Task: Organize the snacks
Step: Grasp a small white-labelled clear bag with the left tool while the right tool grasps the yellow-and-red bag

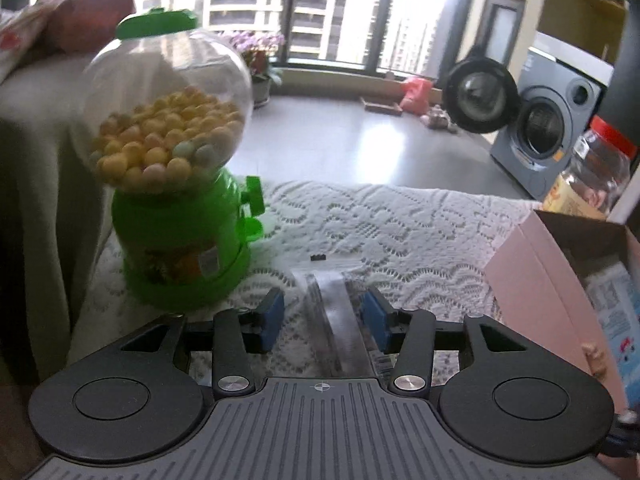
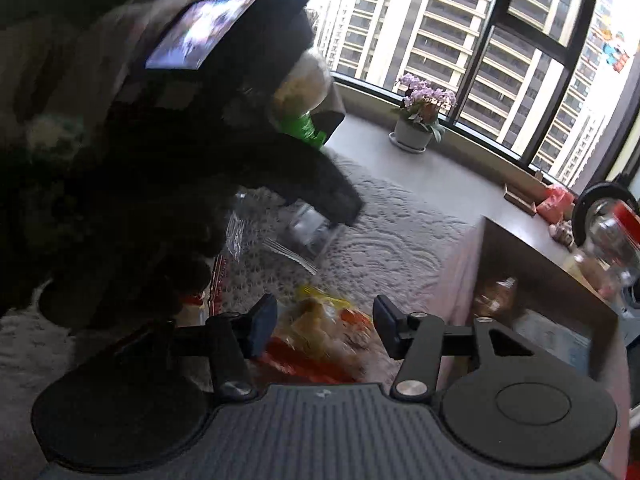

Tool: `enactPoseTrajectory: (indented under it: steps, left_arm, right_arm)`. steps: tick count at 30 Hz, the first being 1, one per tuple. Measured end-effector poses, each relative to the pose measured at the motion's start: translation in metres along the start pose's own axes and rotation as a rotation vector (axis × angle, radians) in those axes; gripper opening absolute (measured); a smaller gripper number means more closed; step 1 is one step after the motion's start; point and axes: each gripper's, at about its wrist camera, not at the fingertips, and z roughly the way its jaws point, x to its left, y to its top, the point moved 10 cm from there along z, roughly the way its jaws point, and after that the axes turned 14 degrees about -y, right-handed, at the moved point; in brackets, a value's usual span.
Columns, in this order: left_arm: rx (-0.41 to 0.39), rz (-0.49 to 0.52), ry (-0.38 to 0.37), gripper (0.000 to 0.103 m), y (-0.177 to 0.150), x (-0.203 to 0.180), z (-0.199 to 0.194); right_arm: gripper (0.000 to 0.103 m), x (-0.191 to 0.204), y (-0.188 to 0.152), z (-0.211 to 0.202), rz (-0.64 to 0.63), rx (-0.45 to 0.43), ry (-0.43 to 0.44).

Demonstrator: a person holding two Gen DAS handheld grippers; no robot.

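My left gripper point(image 1: 323, 320) is open low over the lace cloth point(image 1: 380, 224). A clear plastic packet point(image 1: 336, 316) lies between its blue pads, close to the right one, with a gap on the left. A green gumball machine point(image 1: 176, 184) full of yellow balls stands just to the left. In the right wrist view my right gripper point(image 2: 325, 326) has a yellow and orange snack bag point(image 2: 320, 332) between its pads, which touch both sides of it. The left gripper point(image 2: 340, 212) shows dark ahead, above the clear packet point(image 2: 308, 232).
An open pink box point(image 1: 552, 280) with packets inside stands at the right point(image 2: 540, 264). A red-lidded clear jar point(image 1: 596, 172) is behind it. More clear wrappers point(image 2: 236, 232) lie on the cloth. A washing machine point(image 1: 552, 128) and a flower pot point(image 2: 416, 132) are beyond.
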Motion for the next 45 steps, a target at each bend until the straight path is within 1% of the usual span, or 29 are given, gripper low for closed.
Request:
enactPoseTrajectory:
  steps: [1,3,4,5,6,8,10,12,13,16,18,19,22,24,25,26,28,29,30,33,36,38,40,41,45]
  left_arm:
    - [0.004,0.006,-0.001,0.052,0.0,0.0,-0.001]
    - [0.014,0.017,-0.004,0.052,-0.002,-0.001,-0.003]
    - [0.016,0.026,-0.005,0.052,-0.002,-0.002,-0.003]
    - [0.019,0.035,-0.008,0.052,-0.003,-0.004,-0.004]
    - [0.024,0.045,-0.014,0.052,-0.003,-0.006,-0.004]
    - [0.036,0.058,-0.036,0.05,-0.004,-0.01,-0.002]
    - [0.044,0.081,-0.048,0.05,-0.007,-0.016,0.001]
    - [0.041,0.127,-0.045,0.048,-0.01,-0.023,0.001]
    - [0.042,0.135,-0.056,0.046,-0.012,-0.026,0.0]
    - [0.044,0.137,-0.119,0.036,-0.023,-0.037,-0.006]
    - [0.053,0.145,-0.166,0.015,-0.034,-0.044,-0.013]
    - [0.062,0.144,-0.19,0.015,-0.041,-0.049,-0.015]
    - [0.075,0.171,-0.222,0.016,-0.06,-0.06,-0.028]
    - [0.087,0.171,-0.238,0.017,-0.073,-0.066,-0.036]
    - [0.083,0.17,-0.243,0.017,-0.078,-0.068,-0.041]
    - [0.081,0.166,-0.249,0.017,-0.083,-0.069,-0.045]
    - [0.08,0.152,-0.281,0.017,-0.095,-0.074,-0.056]
    - [0.076,0.15,-0.288,0.017,-0.1,-0.076,-0.062]
    - [0.072,0.152,-0.288,0.016,-0.105,-0.075,-0.067]
    - [0.078,0.125,-0.327,0.015,-0.118,-0.078,-0.082]
    - [0.082,0.141,-0.32,0.015,-0.126,-0.082,-0.095]
    - [0.077,0.152,-0.318,0.015,-0.128,-0.086,-0.104]
    - [0.057,0.137,-0.316,0.015,-0.121,-0.086,-0.107]
    - [0.043,0.121,-0.314,0.015,-0.116,-0.086,-0.106]
    - [-0.021,0.076,-0.285,0.017,-0.083,-0.087,-0.088]
  right_arm:
    - [0.053,0.005,-0.003,0.004,-0.025,0.003,-0.002]
    - [0.053,0.017,-0.005,0.014,-0.083,0.001,-0.037]
    - [0.053,0.019,-0.006,0.018,-0.099,-0.001,-0.049]
    - [0.05,0.018,-0.006,0.017,-0.096,-0.005,-0.046]
    - [0.047,0.017,-0.007,0.015,-0.09,0.005,-0.032]
    - [0.032,0.016,-0.01,0.009,-0.082,0.026,0.0]
    - [0.028,0.017,-0.016,-0.001,-0.093,0.03,0.022]
    - [0.028,0.017,-0.026,-0.014,-0.086,0.034,0.052]
    - [0.028,0.016,-0.031,-0.017,-0.079,0.038,0.061]
    - [0.028,0.01,-0.05,-0.04,-0.041,0.043,0.11]
    - [0.028,0.005,-0.06,-0.052,-0.007,0.048,0.142]
    - [0.028,0.001,-0.066,-0.059,0.019,0.051,0.165]
    - [0.028,-0.011,-0.077,-0.071,0.083,0.049,0.19]
    - [0.03,-0.02,-0.085,-0.078,0.116,0.039,0.181]
    - [0.037,-0.022,-0.088,-0.078,0.124,0.037,0.172]
    - [0.05,-0.023,-0.092,-0.079,0.133,0.034,0.167]
    - [0.064,-0.023,-0.098,-0.084,0.143,0.021,0.18]
    - [0.067,-0.02,-0.101,-0.086,0.142,0.014,0.187]
    - [0.068,-0.019,-0.102,-0.088,0.133,0.003,0.178]
    - [0.069,-0.018,-0.105,-0.082,0.115,-0.007,0.131]
    - [0.074,-0.024,-0.104,-0.072,0.147,-0.004,0.094]
    - [0.075,-0.029,-0.108,-0.059,0.164,0.024,0.081]
    - [0.073,-0.034,-0.113,-0.054,0.231,0.051,0.126]
    - [0.068,-0.037,-0.113,-0.055,0.257,0.057,0.145]
    - [0.065,-0.044,-0.119,-0.077,0.249,0.014,0.152]
